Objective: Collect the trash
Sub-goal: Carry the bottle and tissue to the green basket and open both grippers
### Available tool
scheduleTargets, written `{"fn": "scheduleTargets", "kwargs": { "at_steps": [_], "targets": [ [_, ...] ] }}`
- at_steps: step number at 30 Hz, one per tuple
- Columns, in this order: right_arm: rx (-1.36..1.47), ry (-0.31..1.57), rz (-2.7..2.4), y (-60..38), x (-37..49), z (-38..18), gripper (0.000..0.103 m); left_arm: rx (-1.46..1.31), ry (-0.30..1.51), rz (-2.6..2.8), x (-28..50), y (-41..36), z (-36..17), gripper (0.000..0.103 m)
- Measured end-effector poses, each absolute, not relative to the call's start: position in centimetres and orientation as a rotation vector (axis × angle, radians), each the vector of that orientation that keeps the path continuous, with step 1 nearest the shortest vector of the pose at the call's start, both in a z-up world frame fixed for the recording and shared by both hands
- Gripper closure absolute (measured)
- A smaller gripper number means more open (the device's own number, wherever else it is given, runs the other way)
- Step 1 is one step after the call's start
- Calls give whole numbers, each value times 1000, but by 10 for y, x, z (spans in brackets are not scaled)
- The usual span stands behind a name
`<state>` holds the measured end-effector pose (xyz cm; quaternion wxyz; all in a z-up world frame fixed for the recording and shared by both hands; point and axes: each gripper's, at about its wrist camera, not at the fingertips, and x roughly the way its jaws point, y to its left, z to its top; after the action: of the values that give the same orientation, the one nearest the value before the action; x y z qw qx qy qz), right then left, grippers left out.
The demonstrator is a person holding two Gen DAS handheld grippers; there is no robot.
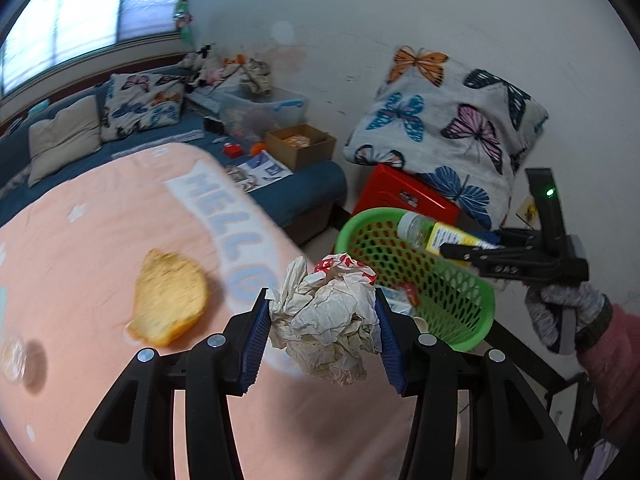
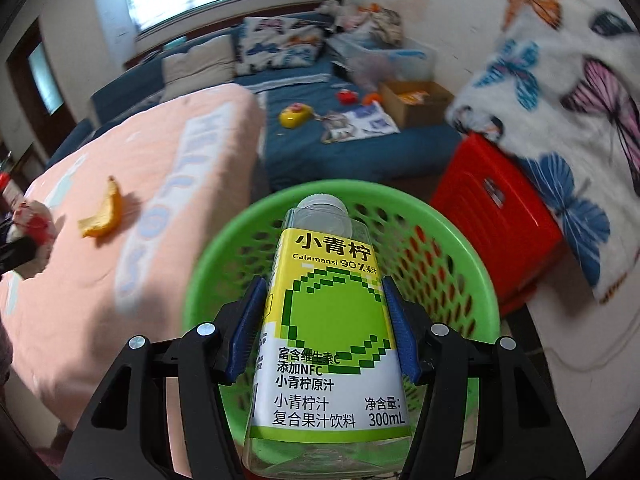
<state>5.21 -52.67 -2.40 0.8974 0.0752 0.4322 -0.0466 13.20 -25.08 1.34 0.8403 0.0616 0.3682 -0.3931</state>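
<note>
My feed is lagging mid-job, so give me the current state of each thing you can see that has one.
Left gripper: jaws shut on the crumpled paper.
Crumpled paper: held off the bed.
Right gripper: jaws shut on the juice bottle.
Juice bottle: capped, looks empty, held over the green basket.
Green basket: holds some trash already.
Orange peel: lying on the pink blanket.

The left gripper (image 1: 322, 334) is black plastic, built of angled linkage arms with triangular cut-outs, and a round silver screw head sits at each of its four pivots. Its two fingers (image 1: 256, 344) carry ribbed blue pads. The right gripper (image 2: 326, 334) has the same black arms, silver screws and ribbed blue pads. Seen from the left wrist camera, its body bears a small green light on an upright black part. The right hand (image 1: 562, 312) wears a grey knitted glove with a darker cuff, and above it a fuzzy pink sleeve (image 1: 614, 364).
</note>
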Motion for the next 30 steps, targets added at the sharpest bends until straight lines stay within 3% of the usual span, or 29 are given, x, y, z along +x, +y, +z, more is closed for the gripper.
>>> {"fn": "scheduleTargets", "kwargs": {
  "at_steps": [8,22,30],
  "targets": [
    [275,864,-157,-558,40,-39,43,166,774,-908,127,-302,21,55],
    [285,776,-170,-562,-14,-11,39,235,823,-971,125,-386,4,54],
    [304,753,-173,-562,-34,-9,36,242,871,-982,125,-412,-11,48]
  ]
}}
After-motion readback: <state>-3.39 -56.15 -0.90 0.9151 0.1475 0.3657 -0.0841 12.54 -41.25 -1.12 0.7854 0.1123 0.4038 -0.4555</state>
